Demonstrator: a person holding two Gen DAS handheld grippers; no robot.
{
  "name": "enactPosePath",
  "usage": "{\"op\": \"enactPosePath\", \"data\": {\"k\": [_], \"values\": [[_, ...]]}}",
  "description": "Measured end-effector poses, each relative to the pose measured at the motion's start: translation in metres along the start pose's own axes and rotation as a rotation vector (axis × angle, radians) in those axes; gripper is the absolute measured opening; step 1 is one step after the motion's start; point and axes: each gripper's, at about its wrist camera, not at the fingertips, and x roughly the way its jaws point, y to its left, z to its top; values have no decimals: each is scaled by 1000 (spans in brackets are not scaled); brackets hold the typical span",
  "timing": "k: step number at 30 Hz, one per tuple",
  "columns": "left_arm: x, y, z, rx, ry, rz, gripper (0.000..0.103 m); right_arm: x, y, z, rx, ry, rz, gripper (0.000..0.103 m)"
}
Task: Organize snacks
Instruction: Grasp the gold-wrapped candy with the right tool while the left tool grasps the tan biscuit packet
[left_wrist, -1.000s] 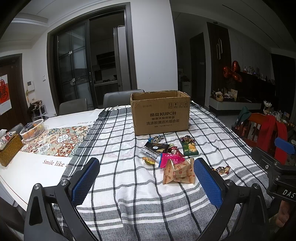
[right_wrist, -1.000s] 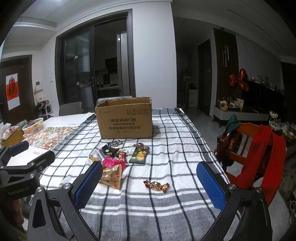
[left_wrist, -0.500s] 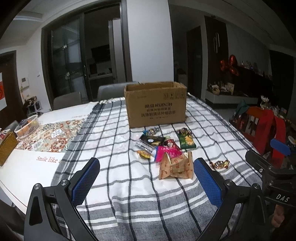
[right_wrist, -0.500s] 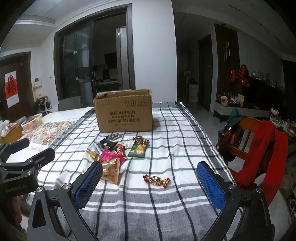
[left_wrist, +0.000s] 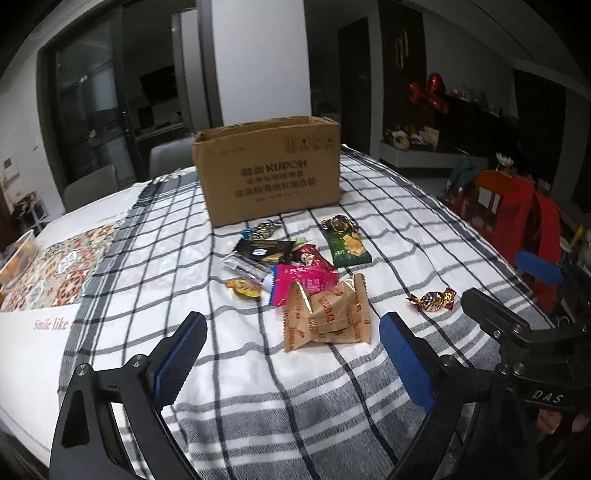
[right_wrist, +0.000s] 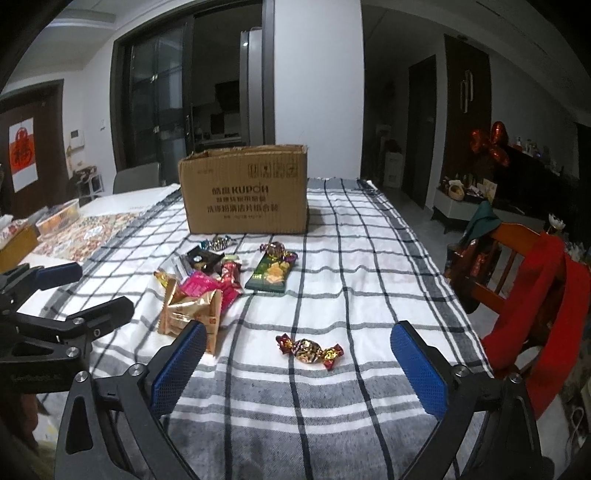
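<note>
Left gripper (left_wrist: 291, 354) and right gripper (right_wrist: 297, 369), both with jaws spread wide and holding nothing, hover over a checked tablecloth (right_wrist: 369, 258). The snacks (left_wrist: 295, 266) lie clustered in front of an open cardboard box (left_wrist: 267, 173); the tan packet (left_wrist: 327, 314) lies nearest the left gripper. One foil-wrapped candy (right_wrist: 310, 349) lies apart, between the right gripper's fingers in that view.
</note>
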Motion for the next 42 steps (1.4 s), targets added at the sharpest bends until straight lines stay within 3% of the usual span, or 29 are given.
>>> {"op": "enactPosePath", "data": {"k": [7, 22, 28, 36, 39, 42], "values": [[34, -7, 3, 44, 56, -63, 93, 25, -3, -3, -25, 57, 19, 87], [80, -12, 4, 66, 126, -82, 89, 75, -2, -10, -82, 187, 98, 63], [91, -10, 2, 44, 161, -109, 80, 86, -2, -14, -89, 222, 108, 56], [92, -8, 1, 15, 177, -141, 59, 94, -4, -17, -76, 264, 116, 44], [88, -9, 0, 23, 163, -153, 48, 96, -4, -18, -84, 277, 96, 33], [85, -12, -2, 39, 155, -157, 42, 92, -5, -17, -81, 266, 98, 25]]}}
